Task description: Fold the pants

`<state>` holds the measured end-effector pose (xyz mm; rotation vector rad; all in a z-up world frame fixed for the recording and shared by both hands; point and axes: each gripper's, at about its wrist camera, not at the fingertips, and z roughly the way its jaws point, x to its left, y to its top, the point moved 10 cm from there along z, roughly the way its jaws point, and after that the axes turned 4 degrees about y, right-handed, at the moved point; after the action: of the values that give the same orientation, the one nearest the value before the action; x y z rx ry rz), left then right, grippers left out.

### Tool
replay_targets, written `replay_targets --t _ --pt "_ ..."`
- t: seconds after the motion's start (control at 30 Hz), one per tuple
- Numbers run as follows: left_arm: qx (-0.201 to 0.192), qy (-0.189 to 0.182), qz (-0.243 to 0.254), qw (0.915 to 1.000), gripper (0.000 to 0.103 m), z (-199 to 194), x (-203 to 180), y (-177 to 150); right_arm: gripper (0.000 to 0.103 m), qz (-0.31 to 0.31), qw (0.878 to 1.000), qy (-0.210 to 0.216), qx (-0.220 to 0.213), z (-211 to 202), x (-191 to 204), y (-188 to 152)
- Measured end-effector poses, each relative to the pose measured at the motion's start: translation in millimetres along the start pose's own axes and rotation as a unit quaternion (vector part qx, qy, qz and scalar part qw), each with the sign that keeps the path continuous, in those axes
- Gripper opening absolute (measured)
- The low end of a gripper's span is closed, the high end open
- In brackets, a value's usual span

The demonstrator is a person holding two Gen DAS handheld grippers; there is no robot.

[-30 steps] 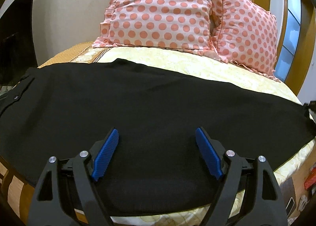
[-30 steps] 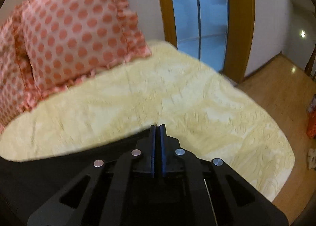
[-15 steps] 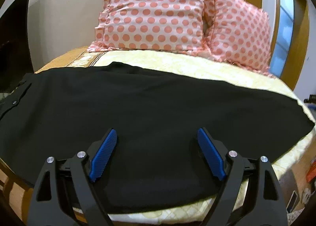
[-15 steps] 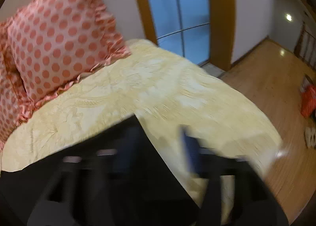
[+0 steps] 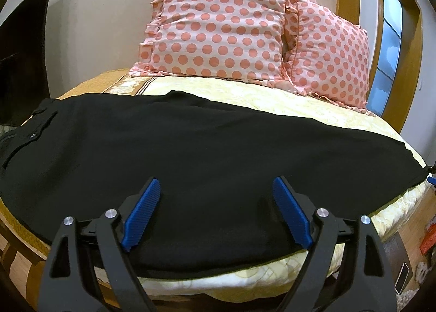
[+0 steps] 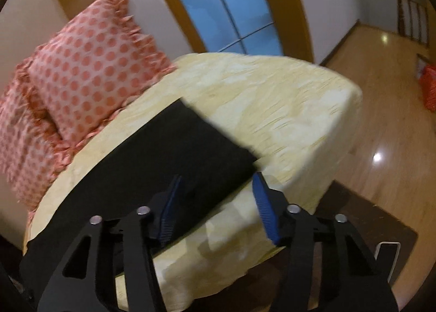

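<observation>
Pants (image 5: pixel 207 153): black, laid flat across the bed (image 5: pixel 272 99), waist end to the left, leg ends to the right, apparently already doubled leg over leg
Left gripper (image 5: pixel 215 211): jaws spread wide, holding nothing, poised low over the near middle of the cloth
Right gripper (image 6: pixel 218 203): jaws spread wide, empty, hovering by the hem corner (image 6: pixel 245 159); this view is blurred, so whether a pad touches the cloth cannot be told
Risk, grip: a pinch at the hem may catch only the top layer; the layers would then slide apart when lifted
Risk, drag: the smooth cloth could shift on the quilt and skew the crease
Risk, edge: the near side of the pants lies close to the bed's edge and could slip off it
Open room: bare quilt between the pants and the pillows (image 5: pixel 218 31), and beyond the hem
Limits: pillows close the far side; floor (image 6: pixel 381 110) drops away to the right
</observation>
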<state>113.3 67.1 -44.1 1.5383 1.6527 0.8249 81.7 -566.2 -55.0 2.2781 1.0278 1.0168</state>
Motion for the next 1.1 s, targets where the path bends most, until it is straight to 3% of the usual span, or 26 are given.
replay_targets --t 0.13,0.3,0.5,0.7,0.77,0.9,1.03,1.1 --pt "-0.001 0.004 -0.004 1.0 0.086 -1 4 -1 0.048 -0.017 1.0 0.008 -0.002 3 17 -7" --pt "-0.007 0.013 -0.015 0.9998 0.089 -3 13 1 0.026 -0.003 1.0 0.011 -0.022 9 15 -2" --pt "-0.004 0.018 -0.018 0.9997 0.089 -2 18 -2 0.008 0.007 0.999 0.022 -0.037 14 16 0" --pt "-0.003 0.02 -0.009 0.9998 0.09 0 18 -5 0.006 0.006 0.995 0.06 -0.074 -2 38 16" --pt "-0.004 0.02 -0.007 0.9998 0.092 1 17 -5 0.006 -0.004 0.993 0.083 -0.085 -11 59 24" --pt "-0.005 0.019 -0.009 0.9998 0.093 2 17 -5 0.006 -0.061 0.978 0.17 -0.102 -33 145 32" --pt "-0.004 0.017 -0.012 0.9998 0.093 2 16 -4 0.006 -0.144 0.947 0.276 -0.083 -53 255 1" --pt "-0.005 0.016 -0.016 0.9997 0.093 2 16 -4 0.006 -0.189 0.921 0.336 -0.049 -59 315 -37"
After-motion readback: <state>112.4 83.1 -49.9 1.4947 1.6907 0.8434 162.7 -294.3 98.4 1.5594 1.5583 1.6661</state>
